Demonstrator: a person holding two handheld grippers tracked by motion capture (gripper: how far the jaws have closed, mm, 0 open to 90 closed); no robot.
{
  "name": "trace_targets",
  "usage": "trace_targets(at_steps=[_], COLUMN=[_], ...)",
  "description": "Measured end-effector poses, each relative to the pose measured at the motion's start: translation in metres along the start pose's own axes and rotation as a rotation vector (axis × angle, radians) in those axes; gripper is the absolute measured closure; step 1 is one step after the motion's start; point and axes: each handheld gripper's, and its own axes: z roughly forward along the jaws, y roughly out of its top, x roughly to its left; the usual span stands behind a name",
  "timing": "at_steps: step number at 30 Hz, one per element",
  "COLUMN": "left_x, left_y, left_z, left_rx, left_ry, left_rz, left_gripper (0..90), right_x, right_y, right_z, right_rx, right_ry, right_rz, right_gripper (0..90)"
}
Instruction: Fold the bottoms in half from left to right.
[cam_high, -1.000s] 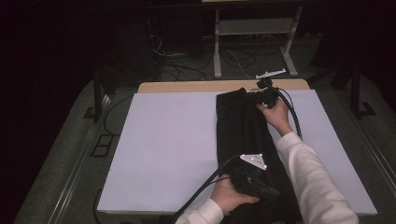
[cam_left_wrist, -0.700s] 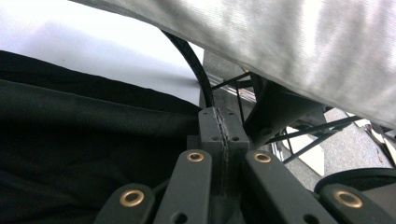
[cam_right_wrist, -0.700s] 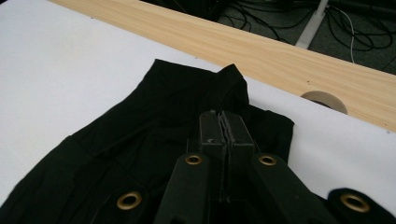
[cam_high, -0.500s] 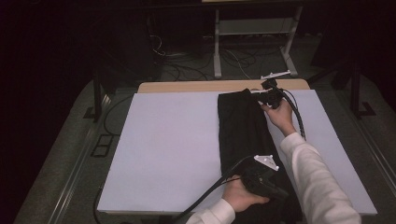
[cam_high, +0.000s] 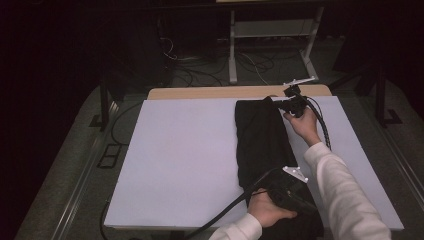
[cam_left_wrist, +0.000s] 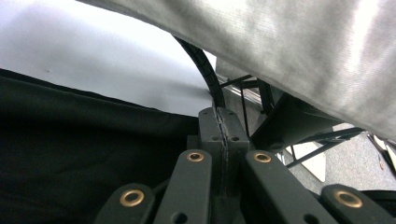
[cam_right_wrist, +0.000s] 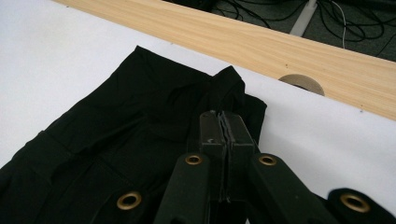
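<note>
1. High view: black garment (cam_high: 262, 137), folded into a long strip, lies on the white table cover (cam_high: 185, 150), running from the far edge to the near edge, right of centre.
2. Right gripper (cam_high: 289, 102) sits at the strip's far end; in the right gripper view its jaws are pressed together, the tips meeting over the far corner fold of the cloth (cam_right_wrist: 140, 121). Looks pinched on fabric at the tips, but black on black, so hard to be sure.
3. Left gripper (cam_high: 306, 206) is at the near end, low on the cloth. Left gripper view shows the jaws closed flat against each other, garment (cam_left_wrist: 84, 154) just left of and under the fingers; a pinch is likely, not clearly visible.
4. Handling, my judgement: soft, limp, light; it drapes and sags between the two holds, the layers may slide apart. Best grabbed at corners or folded edges, through all layers.
5. Around: bare wooden table edge (cam_right_wrist: 289, 51) with a round cut-out (cam_right_wrist: 303, 83) just beyond the right fingertips; floor cables (cam_high: 250, 60) and a metal stand (cam_high: 272, 30) well beyond.
6. In the way: a white sleeve (cam_left_wrist: 299, 51) crosses above the left gripper, and each gripper's own cable trails near the cloth, a possible snag.
</note>
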Motion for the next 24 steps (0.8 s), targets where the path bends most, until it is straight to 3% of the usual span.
trace_targets(at_steps=[21, 22, 24], left_x=[0.003, 0.003, 0.002], left_y=[0.005, 0.005, 0.004], left_z=[0.024, 0.026, 0.029], left_rx=[0.028, 0.027, 0.023], left_ry=[0.036, 0.029, -0.045], left_rz=[-0.035, -0.039, -0.032], left_gripper=[89.3, 89.2, 86.3], right_x=[-0.007, -0.007, -0.008], right_y=[-0.005, -0.005, -0.006], right_z=[0.003, 0.003, 0.003], right_rx=[-0.003, -0.003, -0.006], right_ry=[0.001, 0.004, 0.009], right_rz=[-0.011, -0.01, -0.001], right_gripper=[87.1, 87.0, 86.7])
